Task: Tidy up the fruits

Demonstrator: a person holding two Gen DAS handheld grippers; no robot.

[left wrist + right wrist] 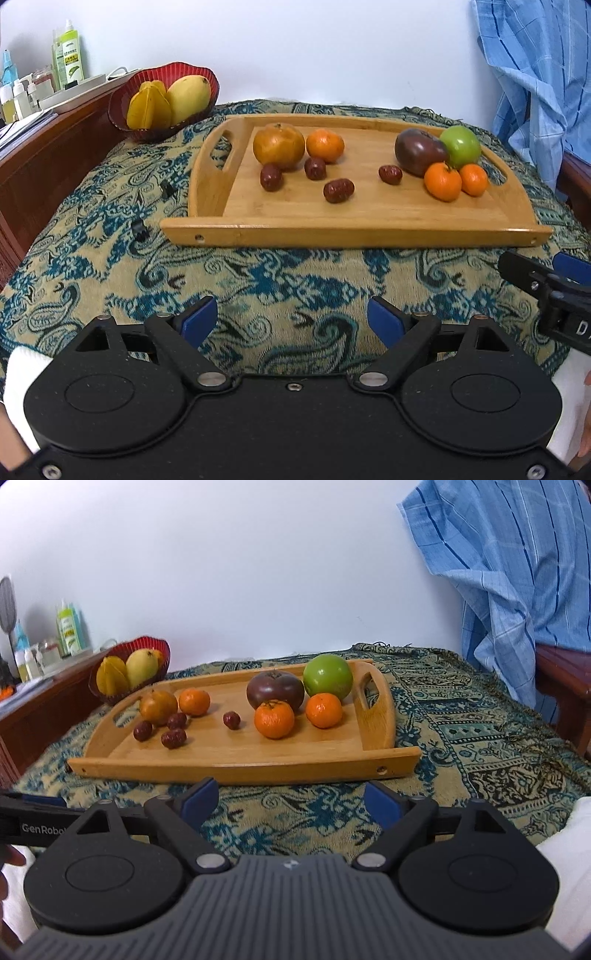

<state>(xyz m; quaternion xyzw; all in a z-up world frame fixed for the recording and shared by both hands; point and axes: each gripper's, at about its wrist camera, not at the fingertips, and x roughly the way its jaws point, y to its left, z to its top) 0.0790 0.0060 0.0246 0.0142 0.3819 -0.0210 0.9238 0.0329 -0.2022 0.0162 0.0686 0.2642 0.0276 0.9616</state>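
A wooden tray [354, 232] lies on the patterned cloth and holds loose fruit. On its left are a large brownish-orange fruit [279, 146], a mandarin [325, 145] and several red dates [338, 190]. On its right are a dark purple tomato [419, 151], a green apple [461, 146] and two mandarins [442, 181]. A red basket [122, 96] beyond the tray's left end holds a starfruit [147, 107] and a mango [188, 94]. My left gripper [291, 321] and right gripper [291, 801] both hover open over the cloth, short of the tray's near rim [240, 768], with nothing between their fingers.
A wooden ledge [44, 155] with bottles [68, 51] and a white box runs along the left. A blue checked cloth [509, 572] hangs at the right over a wooden frame [561, 679]. Two small black clips [140, 229] lie on the cloth left of the tray.
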